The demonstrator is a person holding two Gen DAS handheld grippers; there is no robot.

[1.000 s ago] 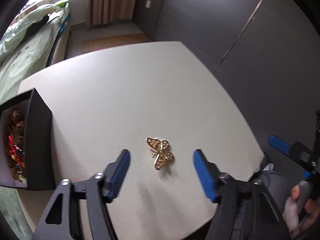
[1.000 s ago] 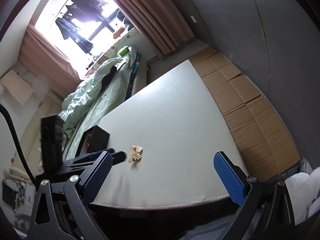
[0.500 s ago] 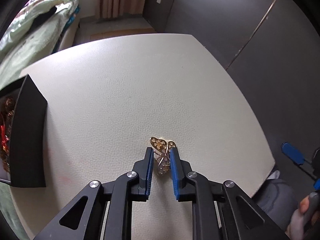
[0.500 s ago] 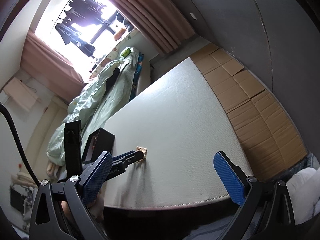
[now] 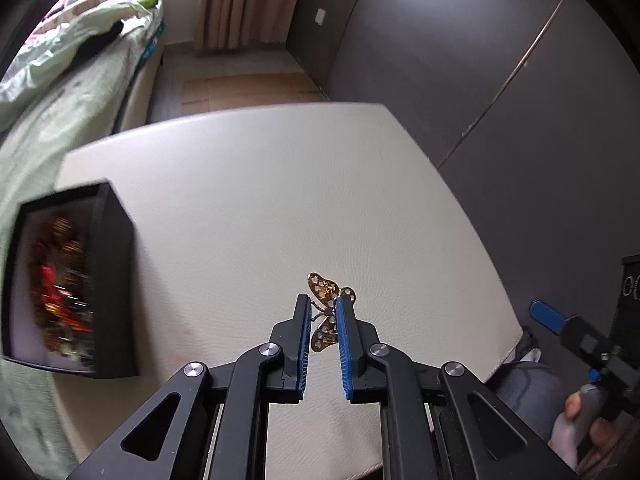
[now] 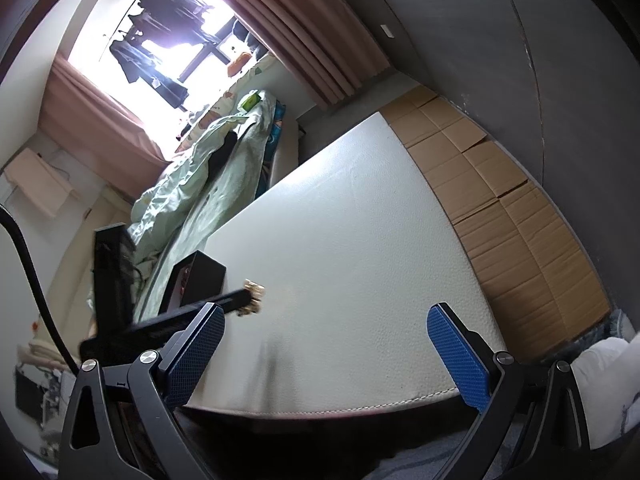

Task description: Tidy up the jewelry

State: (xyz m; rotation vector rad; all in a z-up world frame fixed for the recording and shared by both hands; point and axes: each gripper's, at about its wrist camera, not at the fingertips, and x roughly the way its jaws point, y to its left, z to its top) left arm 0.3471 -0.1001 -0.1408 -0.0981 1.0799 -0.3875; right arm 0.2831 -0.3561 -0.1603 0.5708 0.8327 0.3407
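the only marking was on a black block [image 5: 632, 280] at the far right of the left hand-held gripper's view: two pale rounded characters, cut by the frame edge, perhaps "00", too clipped to read surely. nothing else carried legible text, label or brand.

The gold butterfly brooch [image 5: 326, 312] is an openwork piece with pierced, rounded wings and thin curling legs at its body; it stands on edge, clamped at the middle between the blue pads of the left gripper [image 5: 324, 306], its upper wings rising clear above the fingertips and a lower wing showing in the gap below; in the right wrist view it appears as a small gold cluster [image 6: 253, 298] above the cream tabletop. The black jewelry box [image 5: 80, 280] sits open at the table's left edge, well apart from the brooch; inside lies a tangle of gold and red pieces (blurred, so none can be told apart).
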